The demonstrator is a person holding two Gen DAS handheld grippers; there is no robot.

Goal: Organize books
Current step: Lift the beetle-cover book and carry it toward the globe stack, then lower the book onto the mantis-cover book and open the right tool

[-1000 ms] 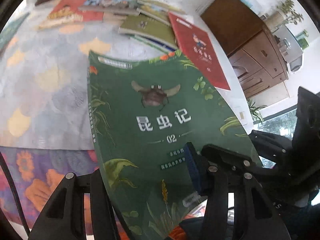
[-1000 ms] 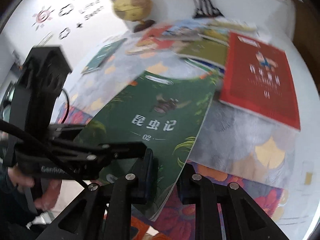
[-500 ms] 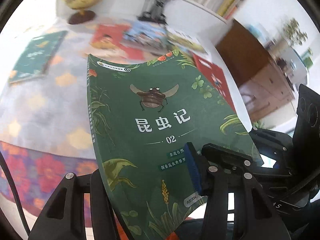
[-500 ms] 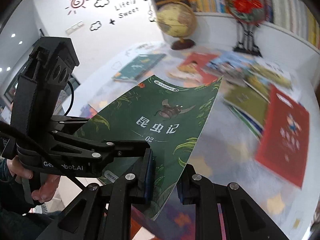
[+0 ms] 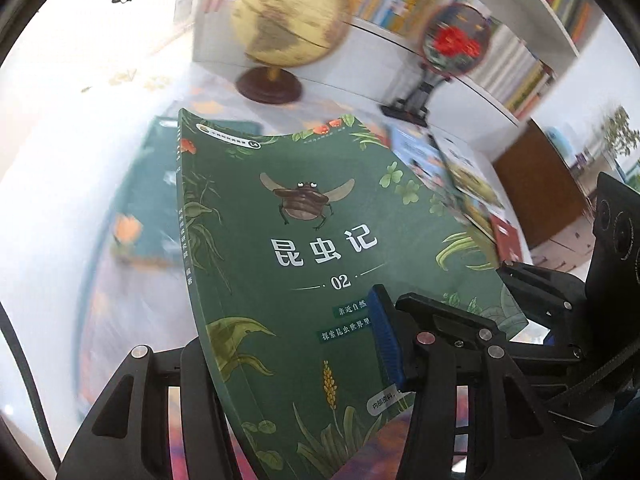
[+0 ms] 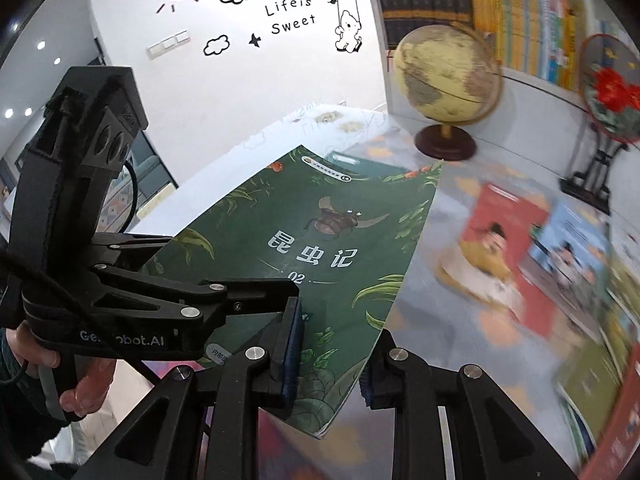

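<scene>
Dark green paperback, beetle drawing, white title, leafy borders.

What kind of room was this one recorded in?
Probably a child's study or reading room: packed bookshelves, a globe on the table, picture books spread out, and a cartoon "Life is Sweet" wall decal.

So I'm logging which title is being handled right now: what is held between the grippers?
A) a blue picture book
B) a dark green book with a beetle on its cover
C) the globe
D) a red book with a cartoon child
B: the dark green book with a winged beetle on its cover sits lifted between the left gripper and the right gripper, above the table.
</scene>
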